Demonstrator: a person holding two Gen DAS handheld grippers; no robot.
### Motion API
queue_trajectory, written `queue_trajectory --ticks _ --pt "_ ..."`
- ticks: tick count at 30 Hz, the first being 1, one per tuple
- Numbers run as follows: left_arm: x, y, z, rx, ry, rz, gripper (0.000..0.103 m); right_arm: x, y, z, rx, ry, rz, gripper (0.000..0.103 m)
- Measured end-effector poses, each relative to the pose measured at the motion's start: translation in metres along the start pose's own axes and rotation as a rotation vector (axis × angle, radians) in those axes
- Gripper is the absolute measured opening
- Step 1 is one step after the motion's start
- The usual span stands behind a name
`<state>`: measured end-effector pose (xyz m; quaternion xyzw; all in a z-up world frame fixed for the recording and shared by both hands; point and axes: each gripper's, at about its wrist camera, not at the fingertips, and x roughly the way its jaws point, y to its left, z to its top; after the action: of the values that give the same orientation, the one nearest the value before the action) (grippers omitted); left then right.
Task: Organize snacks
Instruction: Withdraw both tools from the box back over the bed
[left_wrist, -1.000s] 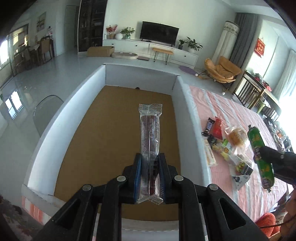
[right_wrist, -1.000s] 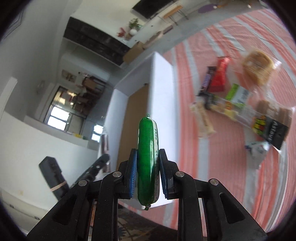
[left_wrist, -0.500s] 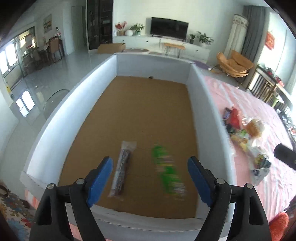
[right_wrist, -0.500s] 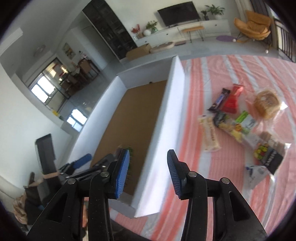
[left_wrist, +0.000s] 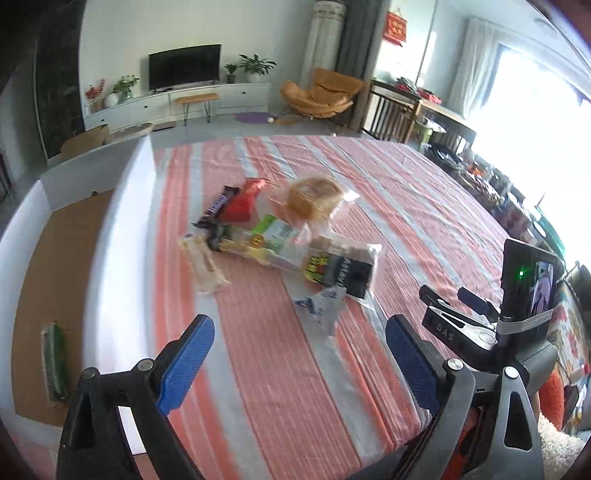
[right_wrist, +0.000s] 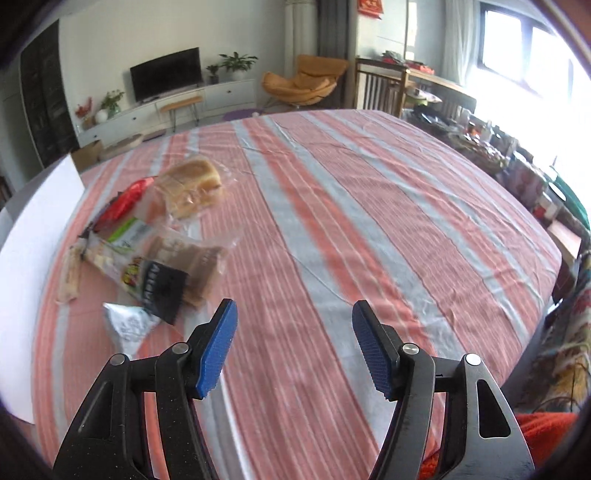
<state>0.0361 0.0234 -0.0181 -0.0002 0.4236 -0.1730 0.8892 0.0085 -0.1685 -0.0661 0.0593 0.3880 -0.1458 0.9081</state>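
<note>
A pile of snacks lies on the striped tablecloth (left_wrist: 369, 177): a bagged bread (left_wrist: 314, 194), a red pack (left_wrist: 243, 201), a dark bar (left_wrist: 216, 206), a pale stick pack (left_wrist: 203, 266), a black-and-yellow pack (left_wrist: 340, 269) and a small silver pouch (left_wrist: 319, 306). My left gripper (left_wrist: 299, 358) is open and empty, above the cloth just in front of the pile. My right gripper (right_wrist: 293, 343) is open and empty, to the right of the silver pouch (right_wrist: 127, 325) and the bread (right_wrist: 192, 184). A green sausage (left_wrist: 55, 362) lies in the white box (left_wrist: 122, 258).
The white box with a brown floor stands along the table's left side; its wall shows in the right wrist view (right_wrist: 33, 236). The right gripper's body with its screen (left_wrist: 524, 291) is at the right of the left wrist view. Chairs and a side table stand beyond the table.
Both grippers opened and let their snacks fall into the box, then swung right from the box to above the tablecloth near the pile.
</note>
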Motion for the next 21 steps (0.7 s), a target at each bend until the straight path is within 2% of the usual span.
queue_trajectory --ticks 3,7,14,21 --pt "0.034 -0.019 -0.007 0.026 0.049 0.032 0.094 0.011 -0.012 -0.008 0.041 0.034 0.002 0.068" --pt "0.063 -0.017 -0.024 0.02 0.106 0.082 0.093 0.012 -0.025 -0.009 0.111 0.03 0.017 0.068" --pt "0.086 -0.002 -0.036 0.017 0.143 0.146 0.094 0.028 -0.027 -0.011 0.149 0.083 0.025 0.068" --pt "0.101 0.01 -0.043 -0.006 0.168 0.162 0.093 0.031 -0.02 -0.014 0.118 0.096 0.013 0.068"
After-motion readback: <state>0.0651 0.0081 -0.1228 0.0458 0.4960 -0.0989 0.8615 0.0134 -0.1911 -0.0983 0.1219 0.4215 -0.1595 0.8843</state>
